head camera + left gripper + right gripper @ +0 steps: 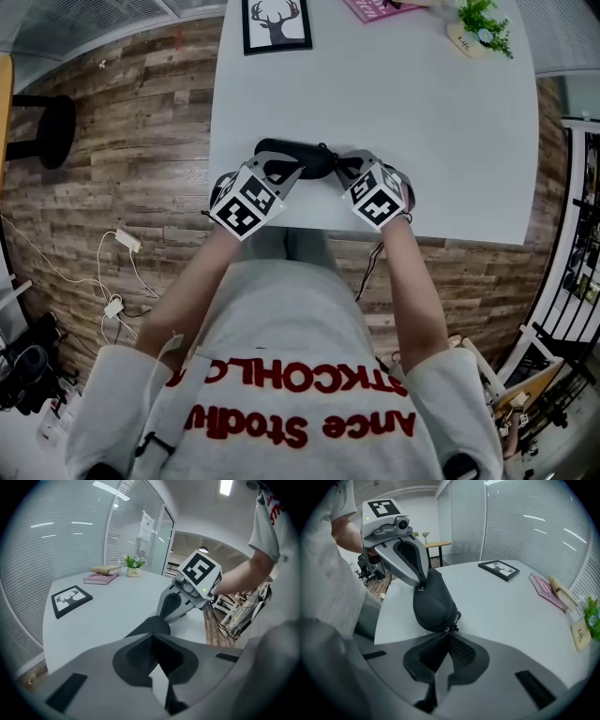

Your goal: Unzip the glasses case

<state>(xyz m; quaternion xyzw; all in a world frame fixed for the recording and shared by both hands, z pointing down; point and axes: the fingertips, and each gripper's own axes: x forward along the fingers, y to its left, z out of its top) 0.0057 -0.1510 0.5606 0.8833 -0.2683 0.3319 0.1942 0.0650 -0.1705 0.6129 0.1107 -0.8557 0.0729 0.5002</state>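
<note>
**Jaws closing on both ends of the glasses case (pixel 305 157)**

The left gripper (pixel 279 169) is clamping the case's left end, jaws pressing onto it. The case is lying near the front edge of the white table (pixel 431 131), between the two grippers. The right gripper (pixel 449 637) is sitting at the right end, jaws pressing together and pinching the zipper pull (pixel 451 629).

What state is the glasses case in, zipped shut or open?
Zipped shut: the glasses case shows no gap along its seam, and the zipper pull sits at its end, pinched by the right gripper.
</note>
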